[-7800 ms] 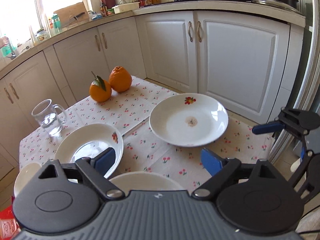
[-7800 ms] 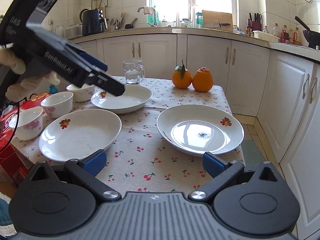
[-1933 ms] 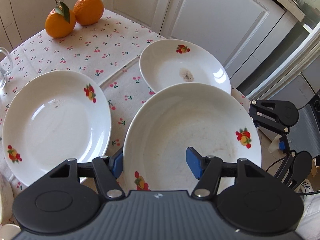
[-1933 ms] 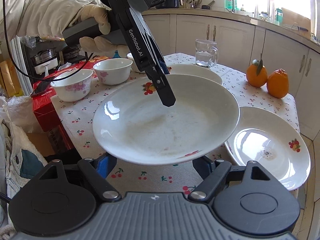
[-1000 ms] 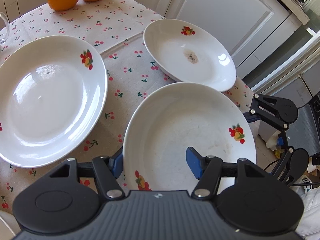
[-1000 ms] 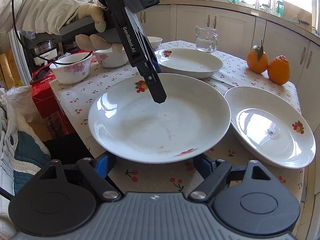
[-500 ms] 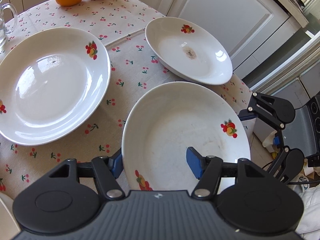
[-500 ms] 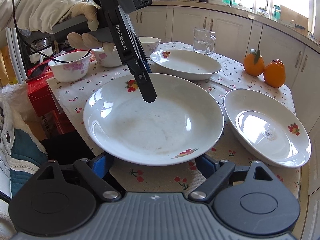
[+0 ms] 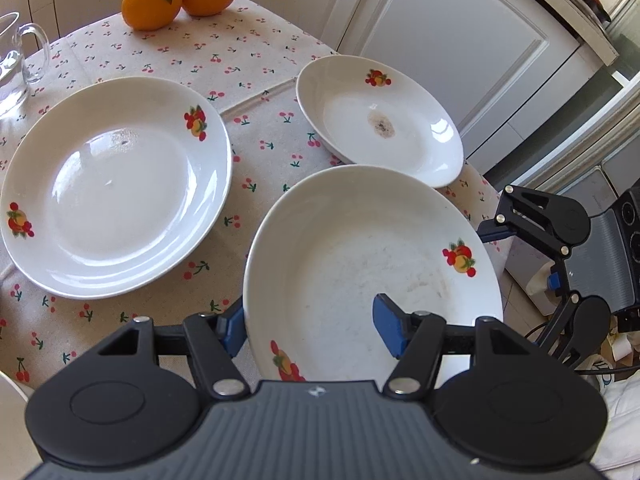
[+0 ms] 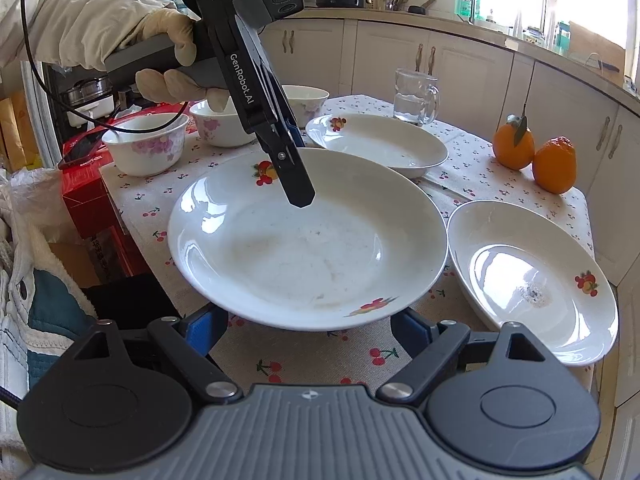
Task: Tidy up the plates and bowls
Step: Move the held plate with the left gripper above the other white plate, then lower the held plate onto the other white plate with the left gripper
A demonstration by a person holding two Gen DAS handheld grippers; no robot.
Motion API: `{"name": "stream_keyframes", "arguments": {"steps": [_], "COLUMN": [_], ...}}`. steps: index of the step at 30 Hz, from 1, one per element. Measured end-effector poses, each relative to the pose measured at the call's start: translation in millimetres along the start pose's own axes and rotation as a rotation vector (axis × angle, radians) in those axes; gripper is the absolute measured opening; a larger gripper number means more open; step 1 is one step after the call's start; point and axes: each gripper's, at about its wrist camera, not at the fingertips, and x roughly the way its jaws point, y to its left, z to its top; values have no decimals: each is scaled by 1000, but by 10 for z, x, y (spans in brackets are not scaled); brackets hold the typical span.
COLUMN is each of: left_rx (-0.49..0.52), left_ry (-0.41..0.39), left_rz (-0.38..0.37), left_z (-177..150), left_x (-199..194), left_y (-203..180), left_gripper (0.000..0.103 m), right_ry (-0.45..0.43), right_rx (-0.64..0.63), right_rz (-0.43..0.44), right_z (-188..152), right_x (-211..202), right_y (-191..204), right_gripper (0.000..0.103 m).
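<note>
My left gripper (image 9: 308,326) is shut on the near rim of a large white plate (image 9: 372,256) with fruit decals, one pad under the rim and one inside. In the right wrist view the same plate (image 10: 308,240) hangs tilted above the tablecloth, held by the left gripper (image 10: 292,176) in a gloved hand. My right gripper (image 10: 306,328) stands open just below the plate's near edge, its blue pads apart from it. A second plate (image 9: 116,188) and a stained plate (image 9: 380,124) lie on the table.
Three flowered bowls (image 10: 146,148) stand at the table's far left beside a red box (image 10: 92,196). A glass mug (image 10: 414,98) and two oranges (image 10: 514,148) sit at the back. White cabinets (image 9: 460,32) line the room beyond the table edge.
Since the earliest frames my left gripper has shut on the large plate and lifted it off the table toward the right gripper. Over the last second it has hardly moved.
</note>
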Motion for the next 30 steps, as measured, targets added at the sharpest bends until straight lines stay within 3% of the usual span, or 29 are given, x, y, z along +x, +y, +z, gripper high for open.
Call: {"name": "stream_keyframes", "arguments": {"steps": [14,30], "left_rx": [15,88], "left_ry": [-22,8], "left_rz": [-23,-56], "left_z": [408,1008], "left_x": [-17,373], "left_y": [-93,-229], "left_gripper": [63,63], "right_ry": [-1,6], "right_rx": [2,70], "right_rz": [-21,-91], "right_z": [93,-2], "right_x": [-135,-289], "right_y": [-288,-748], "right_gripper": [91,91]}}
